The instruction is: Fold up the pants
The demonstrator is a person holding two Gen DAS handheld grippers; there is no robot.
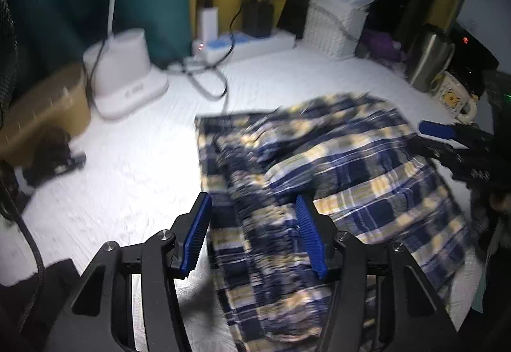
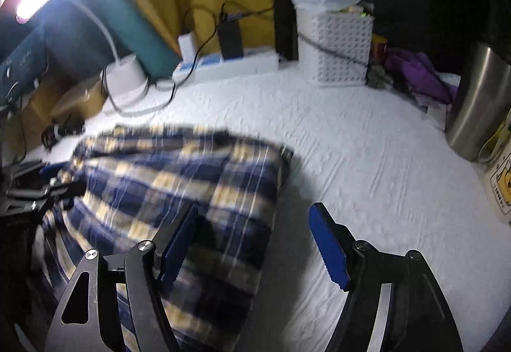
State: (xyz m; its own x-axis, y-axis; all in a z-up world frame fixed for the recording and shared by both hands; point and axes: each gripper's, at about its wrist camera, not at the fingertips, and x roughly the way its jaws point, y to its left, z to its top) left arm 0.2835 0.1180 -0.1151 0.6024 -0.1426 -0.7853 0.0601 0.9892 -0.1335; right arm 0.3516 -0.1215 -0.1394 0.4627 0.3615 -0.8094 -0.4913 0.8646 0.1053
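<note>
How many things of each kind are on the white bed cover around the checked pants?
Plaid pants: 1
White lamp base: 1
White power strip: 1
White perforated basket: 1
Steel flask: 1
Duck-print mug: 1
Brown box: 1
Purple cloth: 1
Total: 8

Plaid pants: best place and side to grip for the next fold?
Judging by the pose, take the plaid pants at the near edge, one gripper per corner, coming in low from the near side. That hem lies flat on the white sheet with both open grippers already beside it; the middle is bunched.
</note>
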